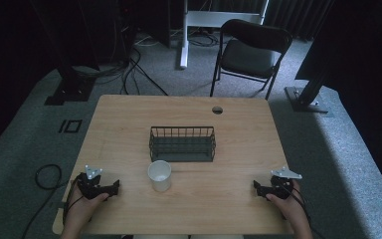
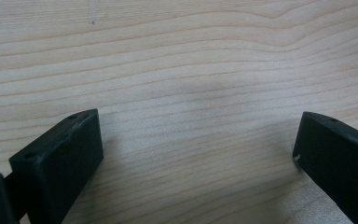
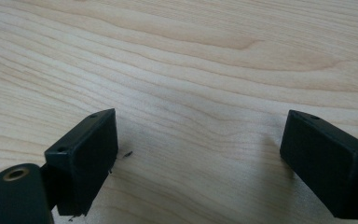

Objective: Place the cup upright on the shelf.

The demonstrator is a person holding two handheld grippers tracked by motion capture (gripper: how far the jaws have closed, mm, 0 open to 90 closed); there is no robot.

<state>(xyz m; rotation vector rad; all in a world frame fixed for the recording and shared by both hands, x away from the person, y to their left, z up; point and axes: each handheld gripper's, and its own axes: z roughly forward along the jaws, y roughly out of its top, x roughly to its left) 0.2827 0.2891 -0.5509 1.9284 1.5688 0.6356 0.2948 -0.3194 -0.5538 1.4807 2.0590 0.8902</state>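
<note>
A white cup (image 1: pixel 159 175) stands on the wooden counter (image 1: pixel 238 144), just in front of a black wire basket (image 1: pixel 182 143). Well left of the cup rests the left hand-held gripper (image 1: pixel 110 188), jaws spread and empty; well right, the right hand-held gripper (image 1: pixel 258 187), likewise spread.

No legible text, label, brand, number or sign is found in any view. The white cup (image 1: pixel 159 175), the black wire basket (image 1: pixel 182 143) and the wooden table (image 1: pixel 129 124) are seen without markings in the high view. A rectangular outline (image 1: pixel 71 126) is noted on the floor to the left of the table; it is a bare shape and carries no characters. In both gripper views, plain wood grain and unmarked black jaws are recorded. The folding chair (image 1: pixel 251 50) beyond the table carries no readable mark at this size.
</note>
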